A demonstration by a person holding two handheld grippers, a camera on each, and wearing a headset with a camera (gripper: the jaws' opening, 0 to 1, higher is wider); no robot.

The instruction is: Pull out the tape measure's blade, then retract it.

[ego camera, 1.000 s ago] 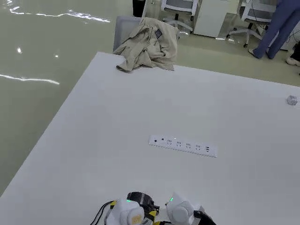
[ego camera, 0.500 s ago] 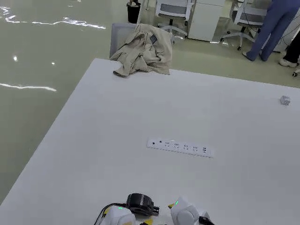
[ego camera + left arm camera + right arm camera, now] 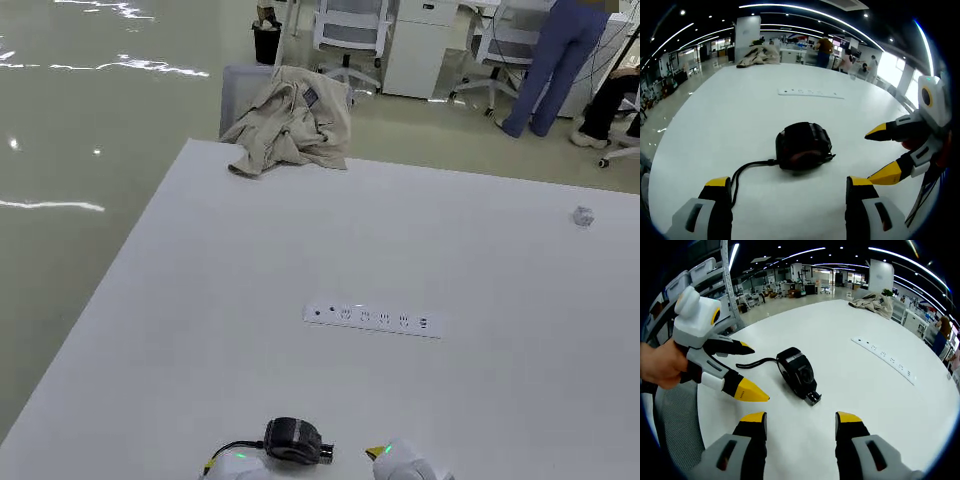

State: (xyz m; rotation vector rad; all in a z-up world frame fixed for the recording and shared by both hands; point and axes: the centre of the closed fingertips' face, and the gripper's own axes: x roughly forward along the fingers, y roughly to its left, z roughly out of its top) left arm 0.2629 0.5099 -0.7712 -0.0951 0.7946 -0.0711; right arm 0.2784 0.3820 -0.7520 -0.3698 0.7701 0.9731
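Note:
A black tape measure lies on the white table near its front edge, with its blade fully in. In the left gripper view the tape measure rests just ahead of my left gripper, which is open and touches nothing; a black wrist cord trails toward the left jaw. My right gripper is also open, with the tape measure and its blade hook a short way in front. The left gripper enters from the left, and the right gripper from the right. Both white gripper bodies peek in at the bottom of the head view.
A white power strip lies mid-table beyond the tape measure. A beige jacket is heaped over the far left corner and a chair. A small crumpled object sits far right. People and office chairs stand beyond the table.
The head camera has tilted, shifting the scene down a little. Both grippers sit lower in frame and slightly further apart, leaving the tape measure more exposed between them.

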